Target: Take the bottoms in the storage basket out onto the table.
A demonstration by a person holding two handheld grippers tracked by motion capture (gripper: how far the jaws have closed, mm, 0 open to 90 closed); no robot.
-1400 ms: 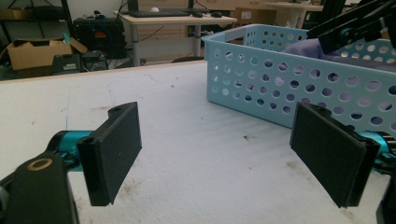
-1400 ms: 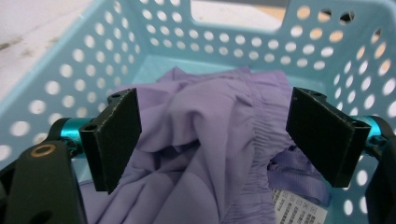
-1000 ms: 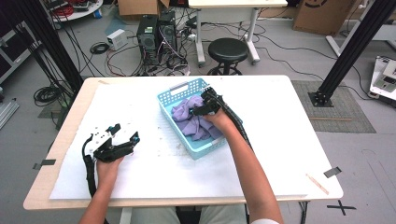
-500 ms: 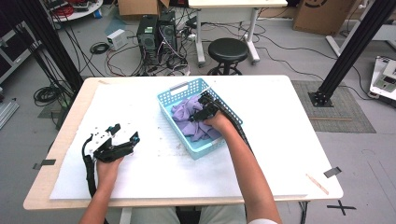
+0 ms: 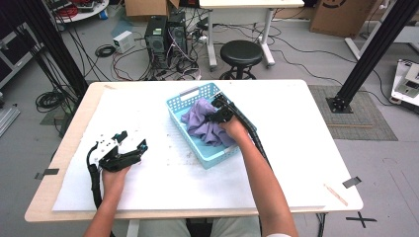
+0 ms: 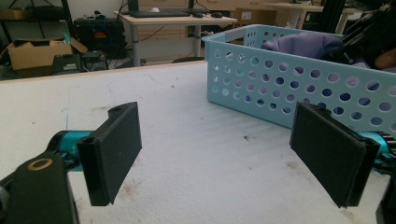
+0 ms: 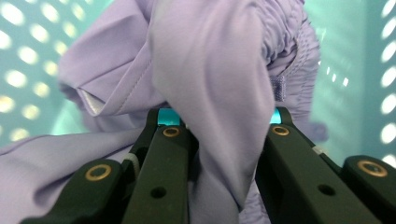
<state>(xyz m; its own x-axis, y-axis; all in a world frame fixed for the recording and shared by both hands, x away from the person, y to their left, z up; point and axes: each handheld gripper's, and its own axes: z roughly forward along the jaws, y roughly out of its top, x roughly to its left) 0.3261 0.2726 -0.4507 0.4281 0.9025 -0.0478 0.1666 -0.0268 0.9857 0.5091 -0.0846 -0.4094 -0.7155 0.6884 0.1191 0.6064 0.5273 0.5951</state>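
Note:
A light blue perforated basket sits at the middle of the table with a crumpled lavender cloth inside it. My right gripper reaches into the basket and is shut on a fold of the lavender cloth, which bulges up between the jaws. Behind the cloth the basket wall glows teal. My left gripper rests low over the table's left part, open and holding nothing; its wide black pads frame bare table, with the basket ahead to the right.
The white foam-covered table has worn specks near its middle. A wooden stick and a tape piece lie near the right front corner. A stool, computers and cables stand behind the far edge.
My right gripper has sunk a little deeper into the basket and toward the person, with the cloth gathered at it. The left gripper has stayed put.

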